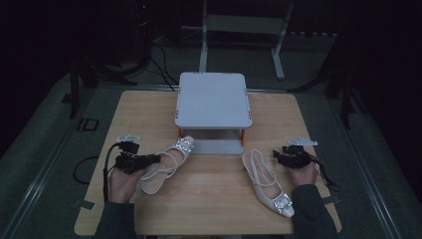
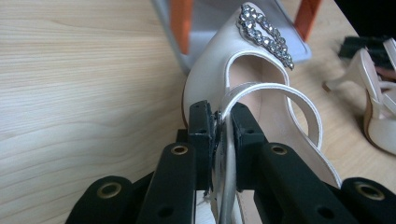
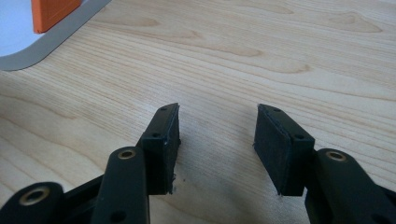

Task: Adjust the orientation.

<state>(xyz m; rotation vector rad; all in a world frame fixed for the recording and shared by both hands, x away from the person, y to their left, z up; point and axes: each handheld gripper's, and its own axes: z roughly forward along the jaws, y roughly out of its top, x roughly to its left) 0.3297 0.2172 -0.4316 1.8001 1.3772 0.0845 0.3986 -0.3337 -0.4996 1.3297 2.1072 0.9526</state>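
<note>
The left gripper (image 2: 223,125) is closed tight on the thin strap of a cream slingback shoe with a sparkly buckle on its toe (image 2: 243,65). The strap runs right between its two black jaws. The toe of this shoe points away from the left gripper, toward a grey two-level stand with orange legs (image 1: 213,99) that sits just past the shoe's tip on the light wooden bench (image 1: 209,199). In the high view the left gripper (image 1: 155,159) sits over the shoe's (image 1: 166,164) heel end, and the person's left hand (image 1: 122,181) holds it from behind.

The right gripper (image 3: 217,135) is open, with its jaws wide apart and bare bench wood between them. In the high view the right gripper (image 1: 276,155) is near the heel end of a second cream slingback shoe with a sparkly buckle (image 1: 266,184); I cannot tell if they touch. This shoe's toe points back toward the person. The right hand (image 1: 302,174) holds the right gripper from behind.

The two shoes lie well apart.
</note>
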